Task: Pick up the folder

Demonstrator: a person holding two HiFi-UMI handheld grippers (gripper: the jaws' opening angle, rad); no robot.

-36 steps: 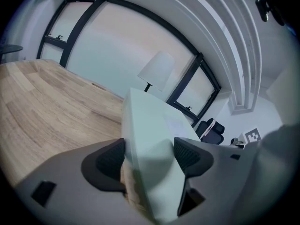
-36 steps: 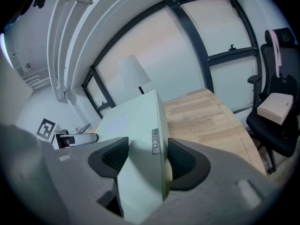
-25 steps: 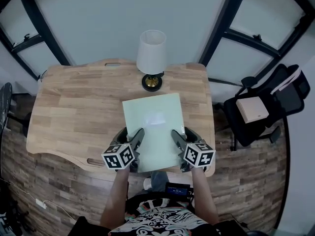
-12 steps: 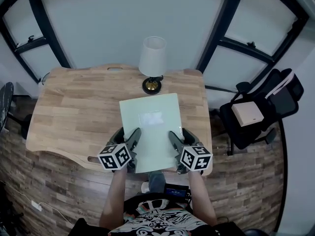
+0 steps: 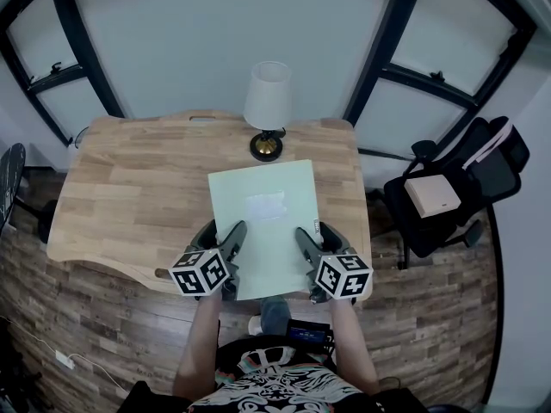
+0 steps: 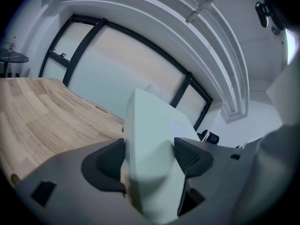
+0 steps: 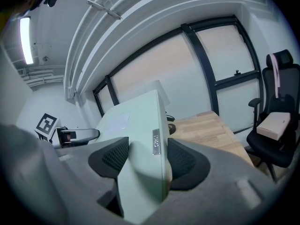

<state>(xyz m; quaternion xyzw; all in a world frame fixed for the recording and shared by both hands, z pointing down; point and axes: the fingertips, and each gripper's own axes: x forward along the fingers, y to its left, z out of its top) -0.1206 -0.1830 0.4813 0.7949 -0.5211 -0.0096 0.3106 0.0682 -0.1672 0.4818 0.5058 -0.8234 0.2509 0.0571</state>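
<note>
A pale green folder is held flat above the wooden table, near its front edge. My left gripper is shut on the folder's near left edge, and my right gripper is shut on its near right edge. In the left gripper view the folder fills the gap between the dark pads. In the right gripper view the folder's spine, with a small metal label, sits clamped between the pads, and the left gripper's marker cube shows beyond it.
A lamp with a white shade and a brass base stands at the table's far edge, just behind the folder. A black office chair holding a beige box stands to the right of the table. Dark window frames line the wall behind.
Both grippers have lifted the folder a little higher off the table, keeping their grip on it. The folder's far edge now sits slightly closer to the lamp's base.
</note>
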